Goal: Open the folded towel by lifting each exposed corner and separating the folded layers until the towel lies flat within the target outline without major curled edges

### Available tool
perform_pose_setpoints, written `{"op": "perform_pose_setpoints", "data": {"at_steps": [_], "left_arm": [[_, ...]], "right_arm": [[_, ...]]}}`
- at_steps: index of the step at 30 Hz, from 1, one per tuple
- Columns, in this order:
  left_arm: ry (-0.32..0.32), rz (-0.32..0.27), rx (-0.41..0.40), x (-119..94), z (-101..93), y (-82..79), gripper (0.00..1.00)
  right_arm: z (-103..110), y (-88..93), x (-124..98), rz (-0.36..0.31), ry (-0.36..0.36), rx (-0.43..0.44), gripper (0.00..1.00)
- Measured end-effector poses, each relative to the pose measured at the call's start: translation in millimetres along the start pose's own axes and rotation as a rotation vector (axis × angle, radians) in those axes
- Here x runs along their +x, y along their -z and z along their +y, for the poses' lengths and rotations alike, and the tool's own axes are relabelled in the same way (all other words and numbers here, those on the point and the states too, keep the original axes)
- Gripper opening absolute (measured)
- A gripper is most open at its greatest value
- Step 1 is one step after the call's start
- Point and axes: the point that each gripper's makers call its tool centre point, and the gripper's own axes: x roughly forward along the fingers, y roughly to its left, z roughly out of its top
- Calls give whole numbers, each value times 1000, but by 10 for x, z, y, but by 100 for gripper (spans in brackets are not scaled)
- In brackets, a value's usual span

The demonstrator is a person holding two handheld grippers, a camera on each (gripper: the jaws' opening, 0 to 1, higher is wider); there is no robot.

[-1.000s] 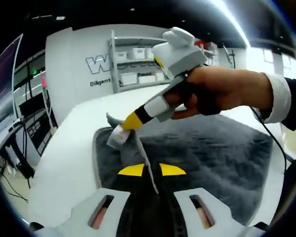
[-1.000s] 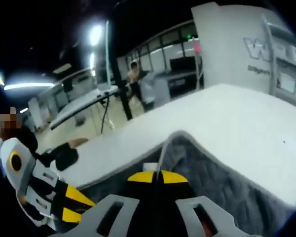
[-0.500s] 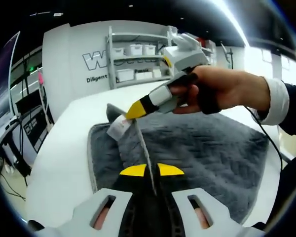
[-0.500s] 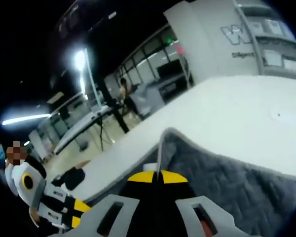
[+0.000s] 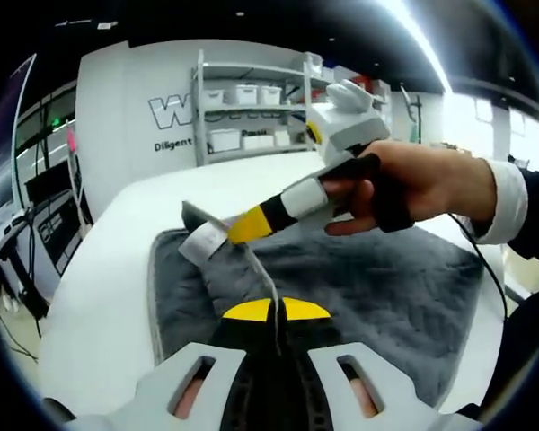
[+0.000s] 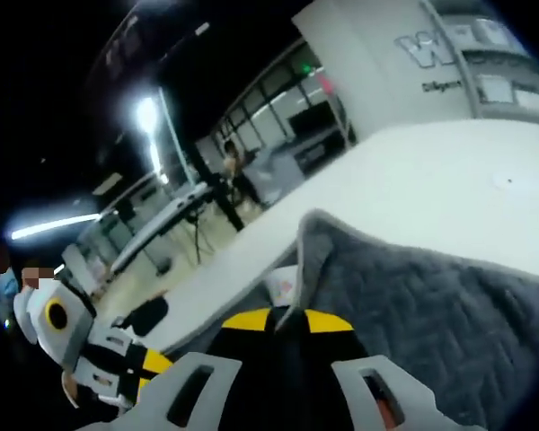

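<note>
white table (image 5: pixel 99 296) carries the grey quilted towel (image 5: pixel 377 278), mostly spread. my left gripper (image 5: pixel 276 316) pinches its near hem, my right gripper (image 5: pixel 238 229) pinches the far-left labelled corner. pull both apart evenly, lower flat.

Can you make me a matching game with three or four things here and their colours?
Things:
1. towel
2. table
3. tips of the right gripper
4. label on the towel's corner

Colours:
a. white, plain top
b. grey
c. yellow
d. white, small tag

Pairs: 1-b, 2-a, 3-c, 4-d
</note>
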Motion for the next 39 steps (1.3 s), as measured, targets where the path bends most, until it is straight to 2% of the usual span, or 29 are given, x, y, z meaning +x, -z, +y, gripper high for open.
{"op": "perform_pose_setpoints", "data": {"at_steps": [4,9,13,17,21,24,26,31,33,39], "left_arm": [[-4,1,12,21,-32,-12,2],[-7,0,27,42,-86,-32,2],[2,-9,32,46,-139,-59,2],[1,-28,51,29,-133,-93,4],[34,-71,4,-47,-116,-162,6],[32,-96,-21,-140,-19,-202,9],[41,-124,-75,-205,45,-231,9],[-24,-95,-83,-277,291,-121,8],[-39,-67,-78,-267,339,-54,7],[-40,-15,-70,-219,352,65,4]], "right_arm": [[117,84,-22,13,-39,42,12],[163,143,-53,21,-38,29,11],[144,184,-84,34,-38,30,0],[79,201,-128,35,-32,40,0],[30,200,-169,33,-35,70,0],[13,189,-201,28,-39,82,0],[5,195,-228,26,-46,97,0],[-15,228,-278,38,-53,105,0],[3,214,-307,36,-68,152,0],[-40,140,-406,22,-76,195,0]]}}
